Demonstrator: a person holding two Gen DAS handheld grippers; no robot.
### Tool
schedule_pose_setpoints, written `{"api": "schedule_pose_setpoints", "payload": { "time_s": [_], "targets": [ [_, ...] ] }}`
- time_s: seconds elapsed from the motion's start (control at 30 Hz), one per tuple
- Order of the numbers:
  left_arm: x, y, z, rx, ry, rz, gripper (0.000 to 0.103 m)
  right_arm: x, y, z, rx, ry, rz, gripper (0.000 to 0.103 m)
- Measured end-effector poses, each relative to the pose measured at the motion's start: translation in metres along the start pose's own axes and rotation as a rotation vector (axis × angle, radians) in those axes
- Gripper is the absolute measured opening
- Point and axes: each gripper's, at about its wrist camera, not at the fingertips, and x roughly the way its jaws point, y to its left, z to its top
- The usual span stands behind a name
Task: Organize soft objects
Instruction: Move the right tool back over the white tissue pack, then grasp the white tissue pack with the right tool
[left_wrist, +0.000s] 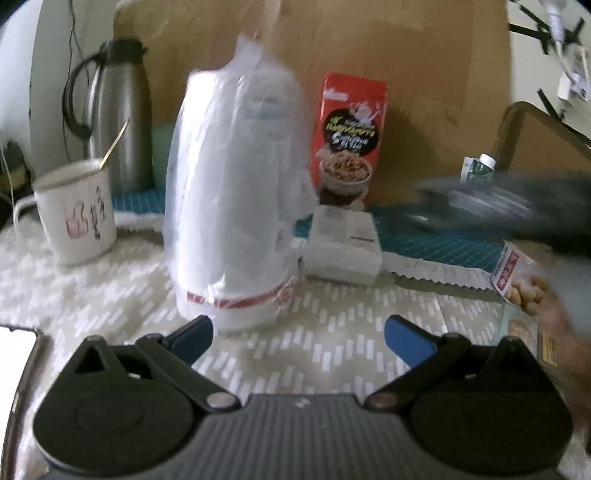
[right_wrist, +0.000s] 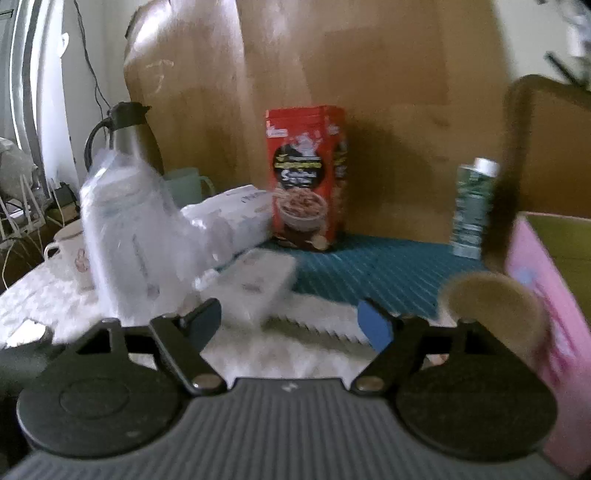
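Note:
A tall stack of white cups in a clear plastic bag (left_wrist: 236, 192) stands upright on the patterned tablecloth, just beyond my left gripper (left_wrist: 297, 338), which is open with nothing between its blue pads. The same bag (right_wrist: 122, 236) shows at the left of the right wrist view. A white tissue pack (left_wrist: 343, 247) lies right of the bag, also seen as the tissue pack (right_wrist: 258, 284) ahead of my right gripper (right_wrist: 291, 321). That gripper is open and holds nothing. A clear snack bag (left_wrist: 517, 280) lies at the far right of the left wrist view.
A red cereal box (right_wrist: 306, 181) stands against a cardboard backdrop (right_wrist: 369, 92). A steel thermos (left_wrist: 118, 114) and a white mug (left_wrist: 77, 214) sit at the left. A green carton (right_wrist: 472, 206), a pink box (right_wrist: 546, 314) and a round brown disc (right_wrist: 491, 299) are at the right. A blurred dark shape (left_wrist: 517, 206) crosses the left wrist view's right side.

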Motion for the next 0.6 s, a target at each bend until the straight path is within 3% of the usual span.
{"api": "schedule_pose_setpoints", "payload": {
  "time_s": [0.13, 0.27, 0.3, 0.43, 0.47, 0.5, 0.53, 0.6],
  "targets": [
    [-0.004, -0.002, -0.001, 0.011, -0.031, 0.014, 0.103, 0.054, 0.010, 0.022, -0.006, 0.111, 0.015, 0.087],
    [-0.003, 0.001, 0.001, 0.002, -0.032, 0.011, 0.103, 0.096, 0.010, 0.024, 0.017, 0.230, 0.021, 0.089],
    [-0.003, 0.002, 0.001, -0.002, -0.032, 0.007, 0.103, 0.100, 0.006, 0.023, 0.057, 0.234, 0.040, 0.093],
    [-0.006, 0.000, 0.000, 0.005, -0.040, 0.006, 0.103, 0.101, -0.005, 0.021, 0.167, 0.265, 0.072, 0.091],
    [-0.007, 0.000, 0.000, 0.007, -0.043, 0.007, 0.103, 0.098, -0.006, 0.020, 0.170, 0.264, 0.079, 0.090],
    [-0.007, -0.001, 0.000, 0.008, -0.045, 0.008, 0.103, 0.094, -0.005, 0.020, 0.163, 0.262, 0.093, 0.080],
    [-0.007, 0.000, 0.000, 0.007, -0.045, 0.008, 0.103, 0.090, -0.005, 0.022, 0.155, 0.260, 0.123, 0.062],
    [-0.007, 0.000, 0.000, 0.002, -0.041, 0.008, 0.103, 0.084, -0.005, 0.026, 0.163, 0.266, 0.139, 0.056]
  ]
}}
